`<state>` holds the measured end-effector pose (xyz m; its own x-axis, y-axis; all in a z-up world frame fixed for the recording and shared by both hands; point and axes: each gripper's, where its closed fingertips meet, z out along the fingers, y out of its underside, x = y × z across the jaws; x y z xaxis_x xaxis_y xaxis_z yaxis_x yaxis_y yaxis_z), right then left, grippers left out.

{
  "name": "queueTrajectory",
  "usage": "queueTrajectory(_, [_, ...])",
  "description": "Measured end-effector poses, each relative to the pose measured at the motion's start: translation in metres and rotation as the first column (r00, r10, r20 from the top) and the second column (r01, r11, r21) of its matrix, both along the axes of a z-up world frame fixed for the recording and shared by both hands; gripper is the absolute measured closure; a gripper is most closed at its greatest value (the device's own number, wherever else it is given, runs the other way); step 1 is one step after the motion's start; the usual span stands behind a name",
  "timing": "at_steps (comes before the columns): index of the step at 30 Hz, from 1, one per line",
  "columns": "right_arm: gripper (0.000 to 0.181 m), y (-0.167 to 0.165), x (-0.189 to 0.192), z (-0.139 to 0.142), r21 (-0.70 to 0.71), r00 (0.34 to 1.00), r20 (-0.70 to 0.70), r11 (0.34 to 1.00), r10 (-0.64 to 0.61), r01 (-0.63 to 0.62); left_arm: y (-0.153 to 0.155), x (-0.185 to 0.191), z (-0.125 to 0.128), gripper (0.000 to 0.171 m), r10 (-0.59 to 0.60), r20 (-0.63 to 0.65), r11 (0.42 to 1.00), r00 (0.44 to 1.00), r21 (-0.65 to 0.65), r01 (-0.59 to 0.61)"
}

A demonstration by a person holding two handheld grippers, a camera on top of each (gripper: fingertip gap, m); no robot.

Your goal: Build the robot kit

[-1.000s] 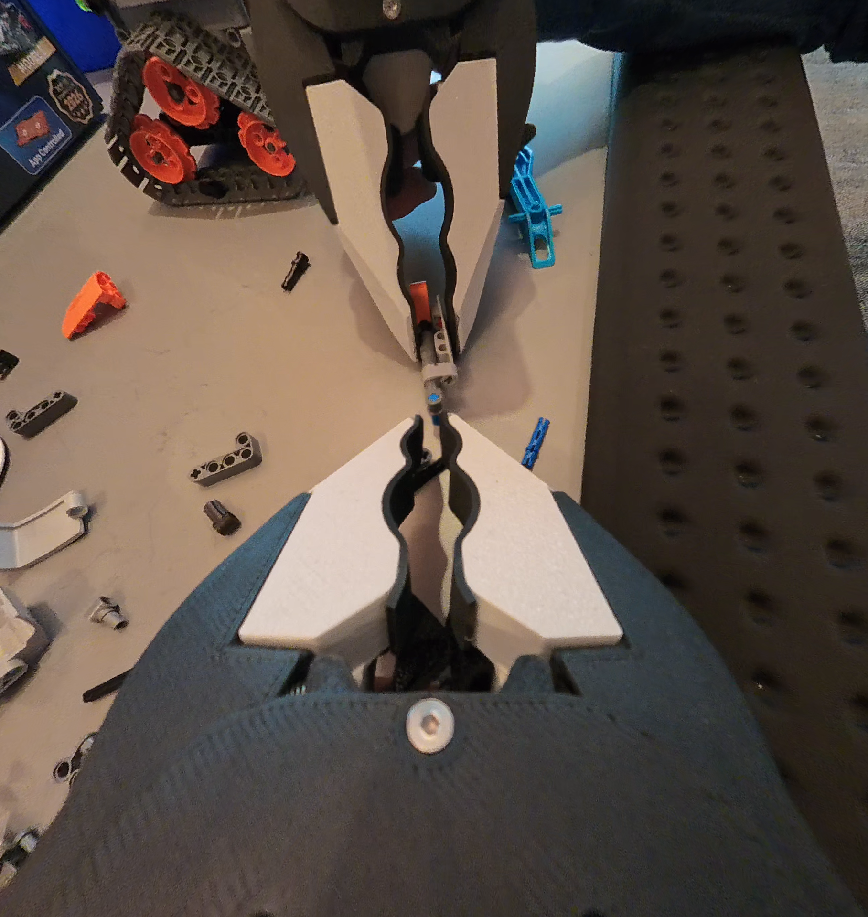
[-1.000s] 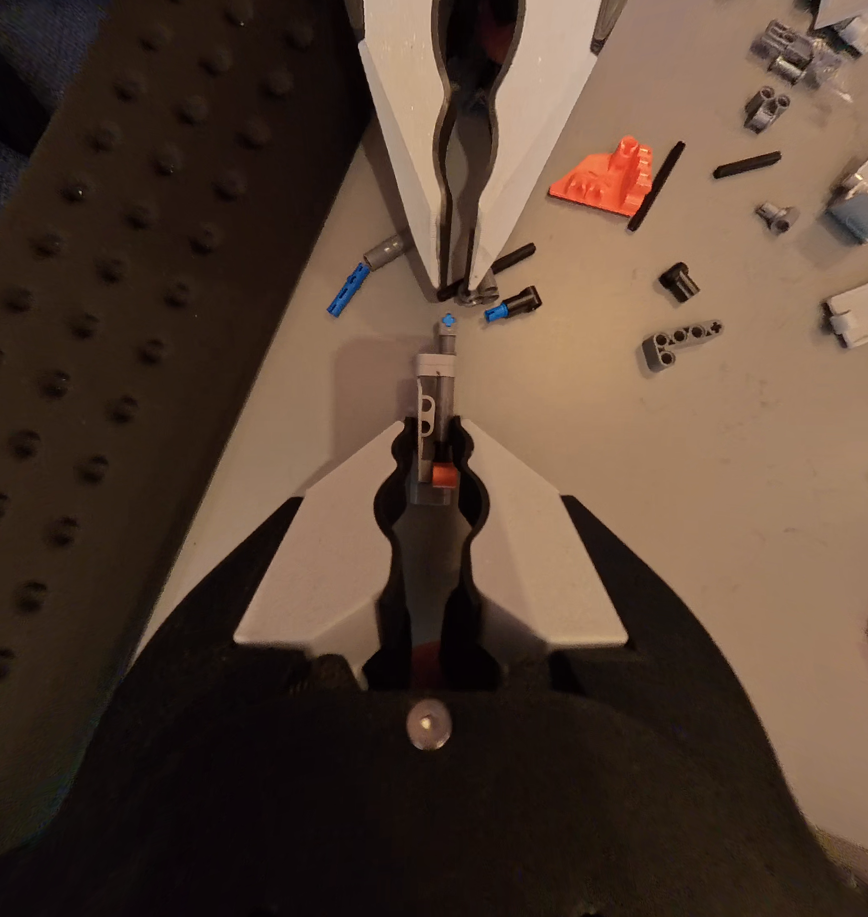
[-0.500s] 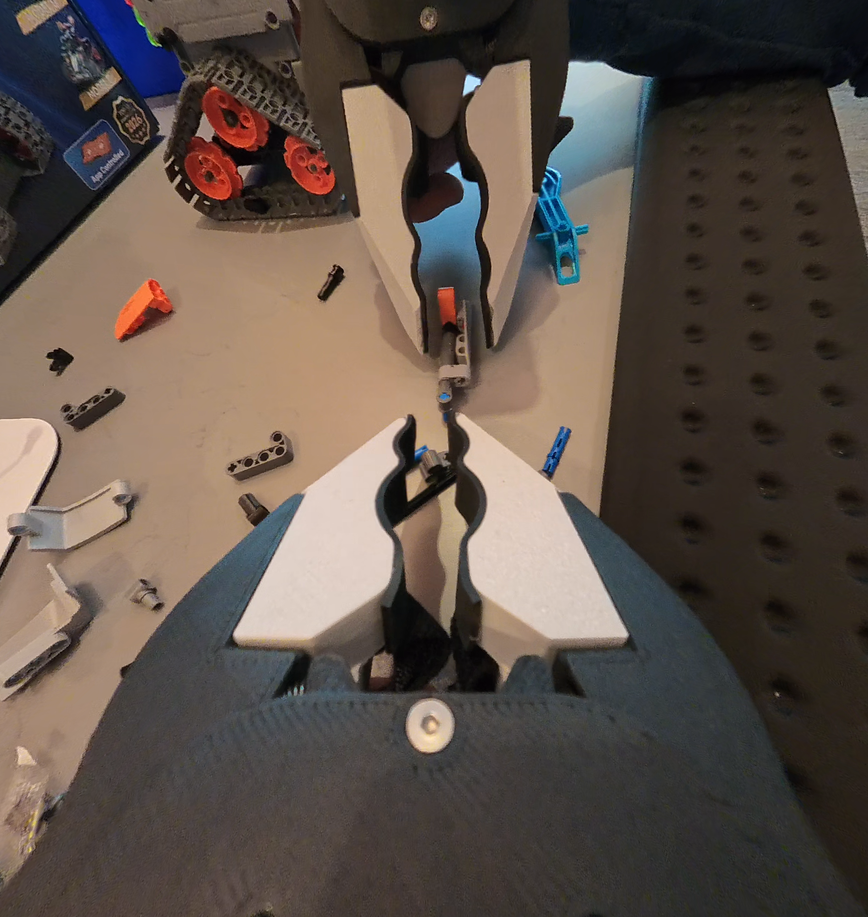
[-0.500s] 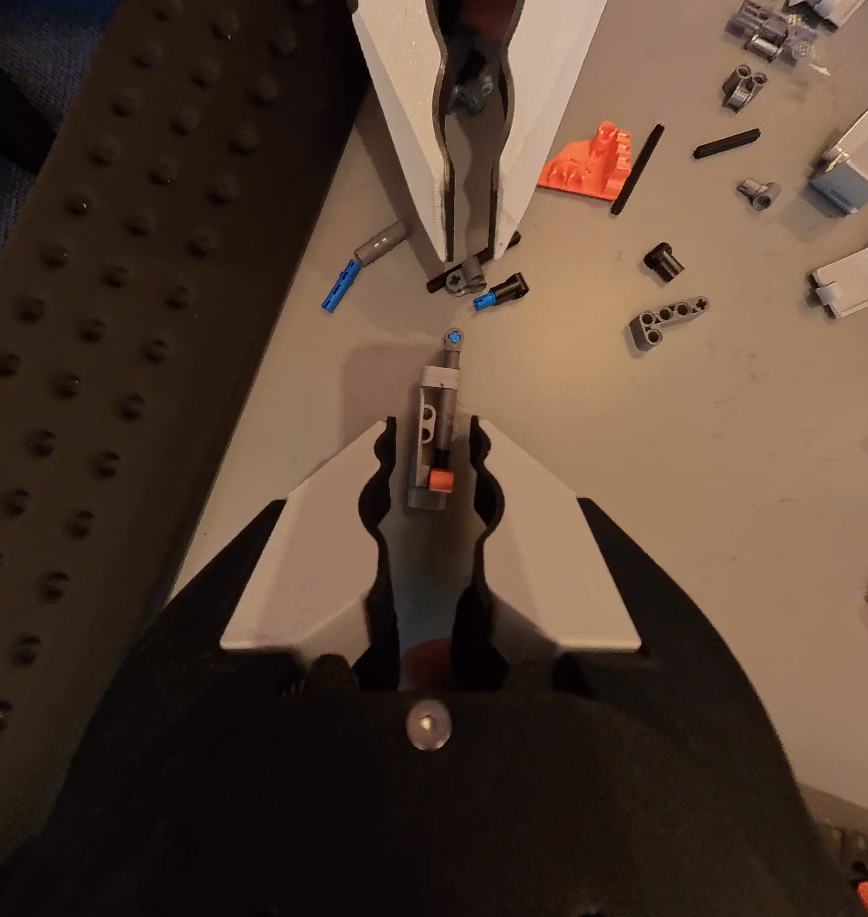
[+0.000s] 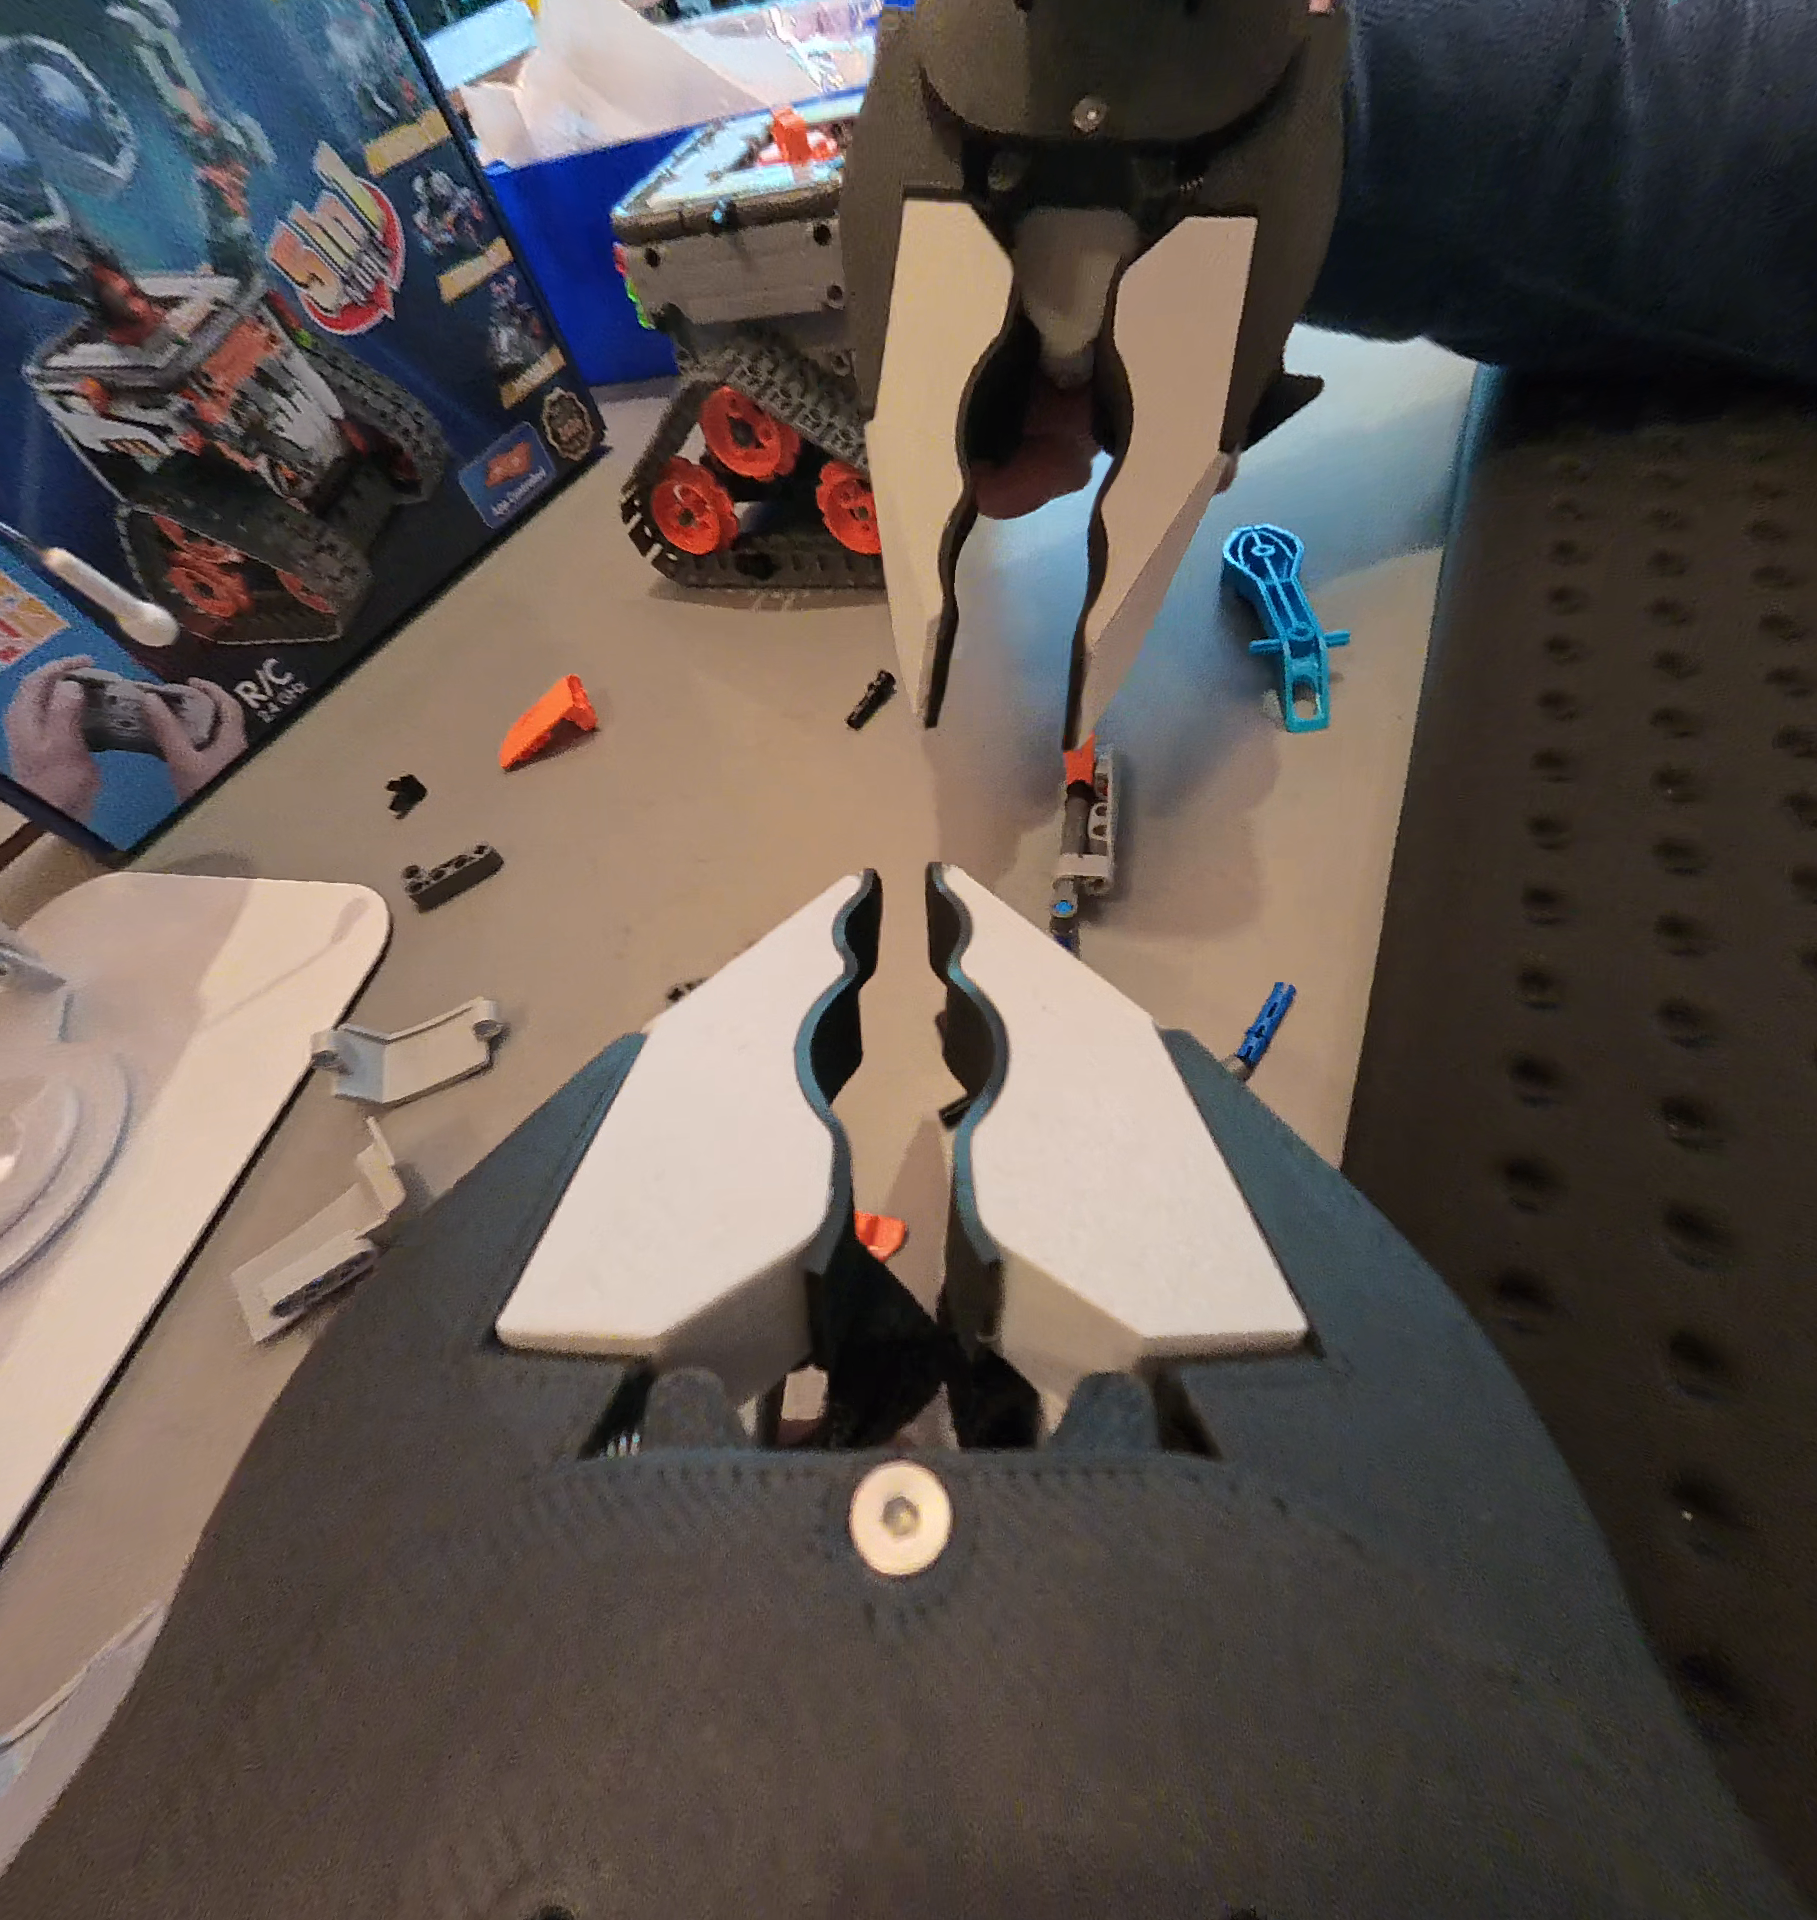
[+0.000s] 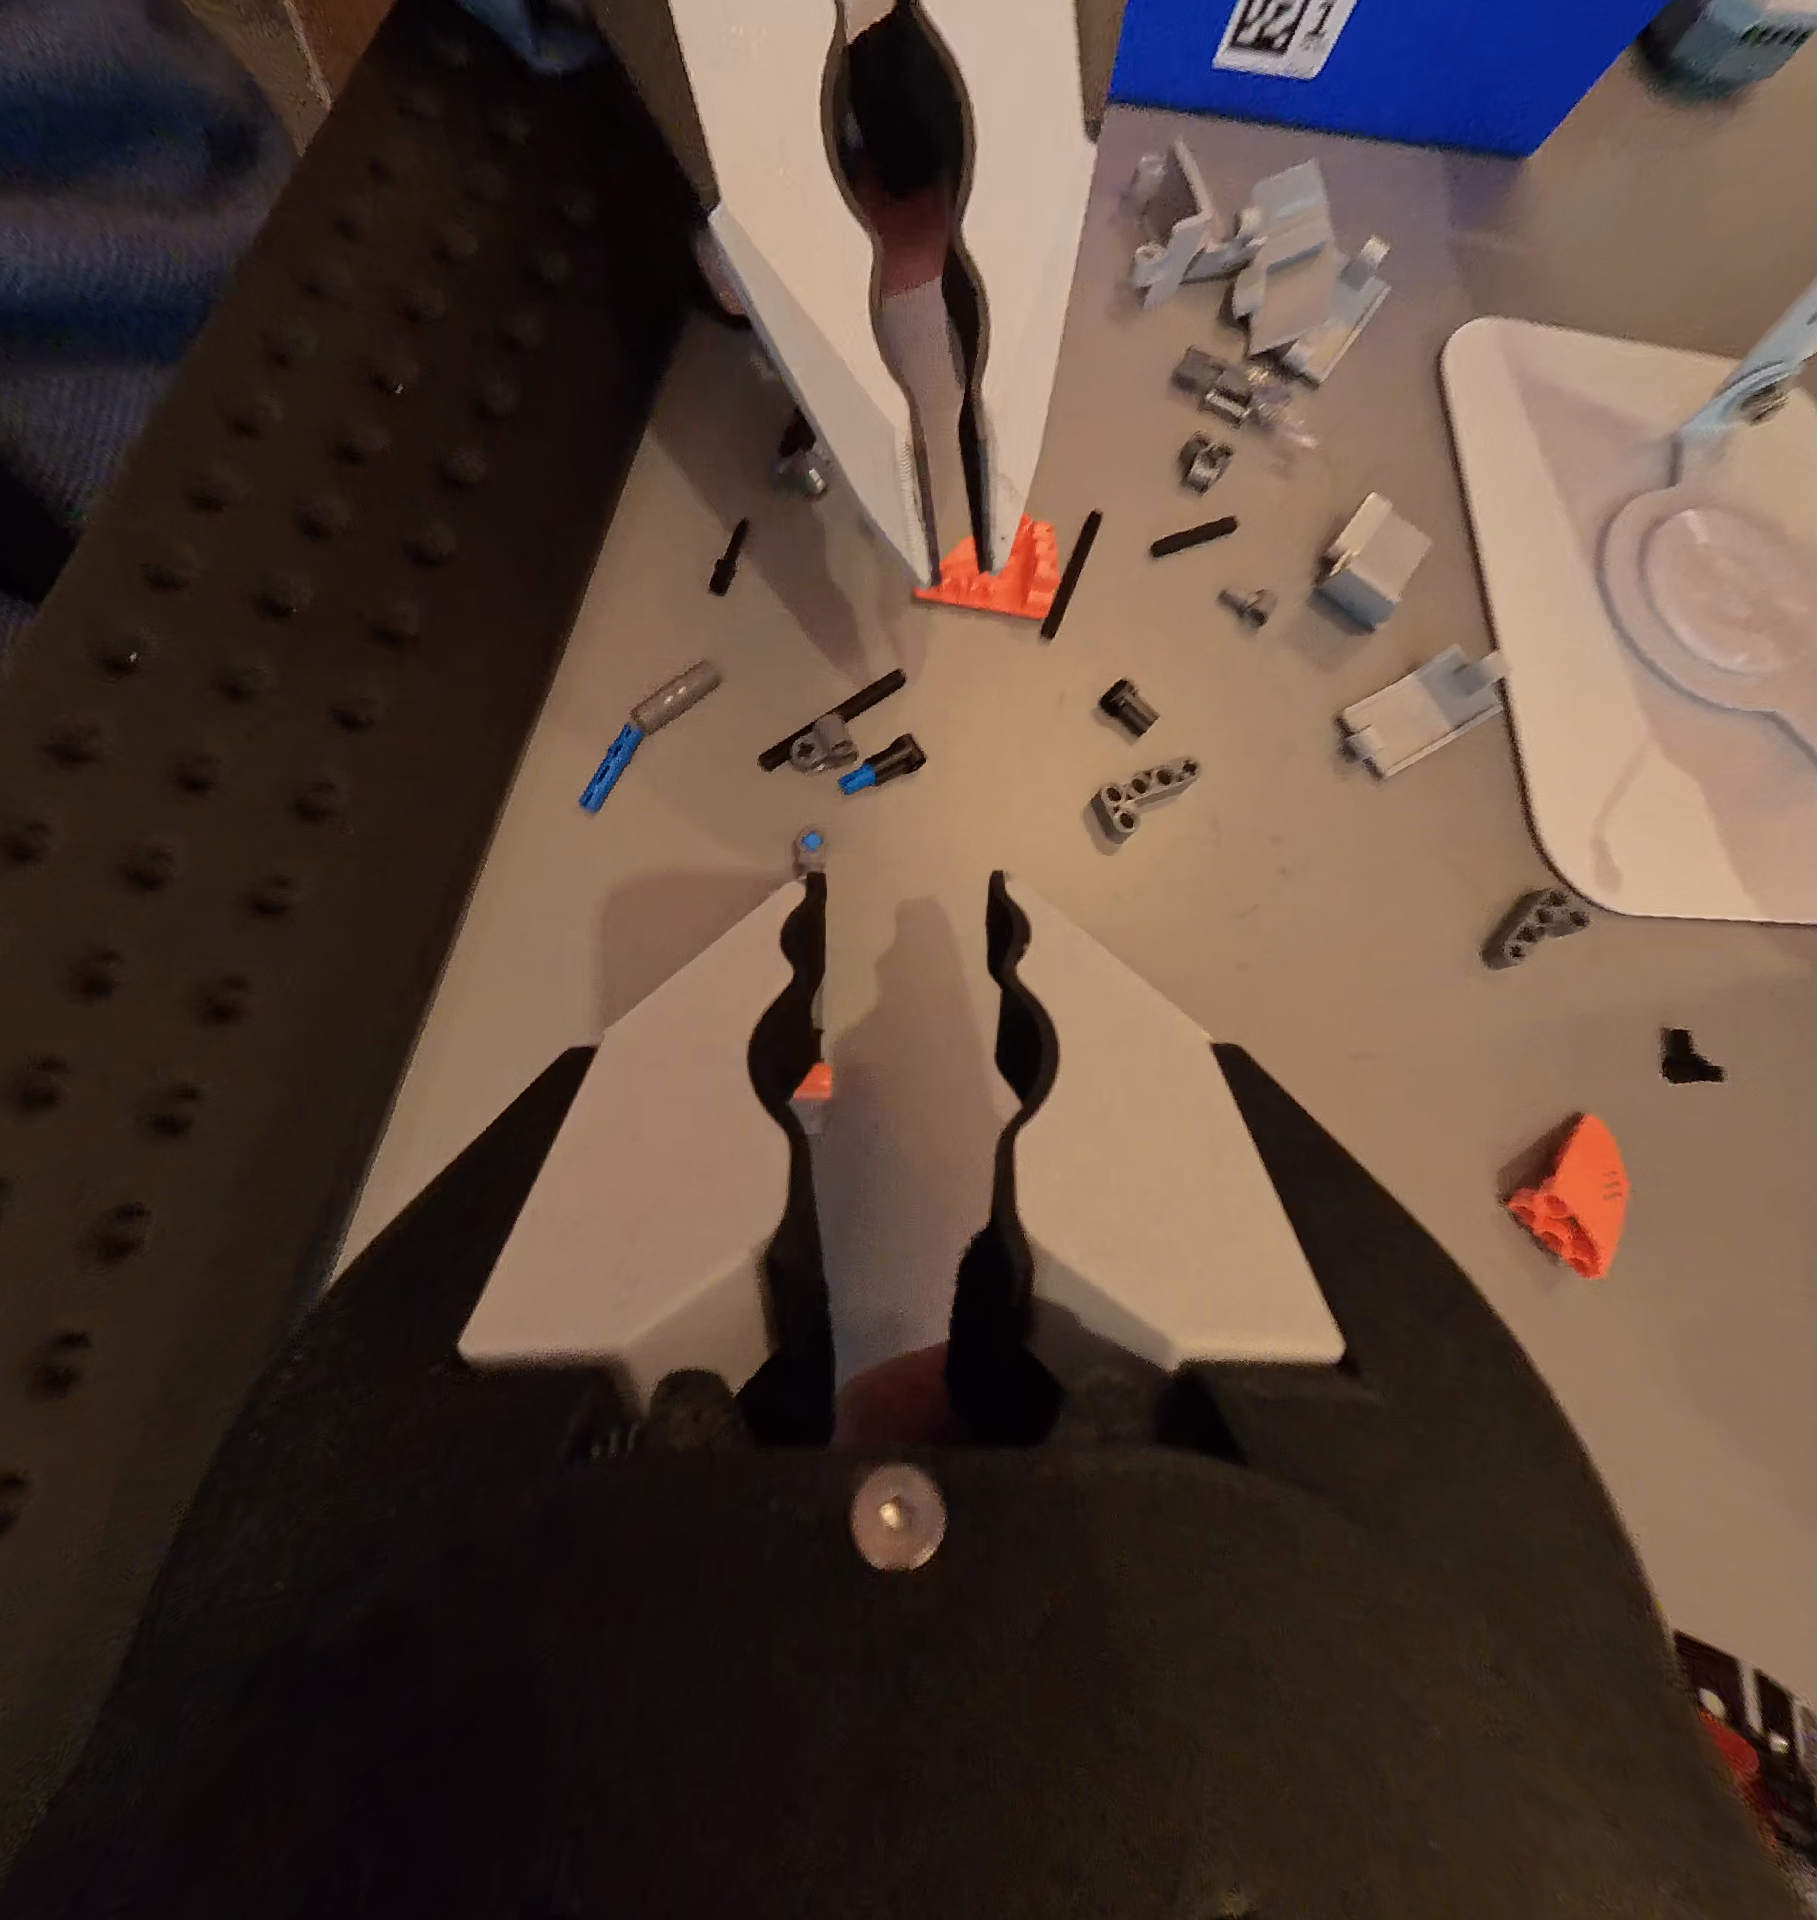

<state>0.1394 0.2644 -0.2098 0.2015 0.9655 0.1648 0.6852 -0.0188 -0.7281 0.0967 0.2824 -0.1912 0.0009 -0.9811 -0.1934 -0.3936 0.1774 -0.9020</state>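
A small grey assembly with an orange end and a blue pin tip (image 5: 1086,821) lies loose on the grey table. My right gripper (image 5: 1003,722) hangs open just above it, holding nothing. In the right wrist view the assembly (image 6: 812,1081) shows mostly hidden under the left finger of the right gripper (image 6: 902,883). My left gripper (image 5: 902,883) stands a little left of the assembly's blue tip, jaws a narrow gap apart and empty. In the right wrist view the left gripper (image 6: 966,571) hovers over an orange plate (image 6: 987,597).
A tracked model with orange wheels (image 5: 758,488) and a printed box (image 5: 208,416) stand at the back. A white board (image 5: 156,1039) lies on the left. A black dimpled mat (image 5: 1610,935) borders the right. A blue tool (image 5: 1283,623) and several loose small parts (image 6: 1143,790) lie scattered. The tips of one gripper are about 6 centimeters away from the tips of the other.
My right gripper opened and let go of the small assembly, which now lies on the table. Both grippers drew back and up, and the left jaws parted slightly.
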Motion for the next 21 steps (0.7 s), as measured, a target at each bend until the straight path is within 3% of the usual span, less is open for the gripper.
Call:
queueTrajectory(6, [0.154, 0.012, -0.01, 0.018, 0.085, 0.998, -0.037, 0.995, -0.056, 0.059, -0.003, -0.004, 0.016, 0.166, 0.026, 0.047, 0.998, 0.999, 0.061, -0.029])
queueTrajectory(11, [0.155, 0.018, -0.016, 0.03, 0.127, 0.992, -0.073, 0.986, -0.104, 0.112, -0.016, -0.028, 0.065, 0.171, 0.023, 0.173, 0.984, 0.985, 0.168, -0.052])
queueTrajectory(13, [0.155, 0.018, -0.021, 0.031, 0.138, 0.991, -0.083, 0.984, -0.105, 0.116, -0.017, -0.052, 0.077, 0.171, 0.016, 0.146, 0.971, 0.989, 0.233, -0.05])
queueTrajectory(21, [0.156, 0.019, -0.04, 0.033, 0.15, 0.989, -0.101, 0.981, -0.108, 0.122, 0.024, -0.182, 0.135, 0.168, 0.253, 0.113, 0.903, 0.961, 0.328, -0.276])
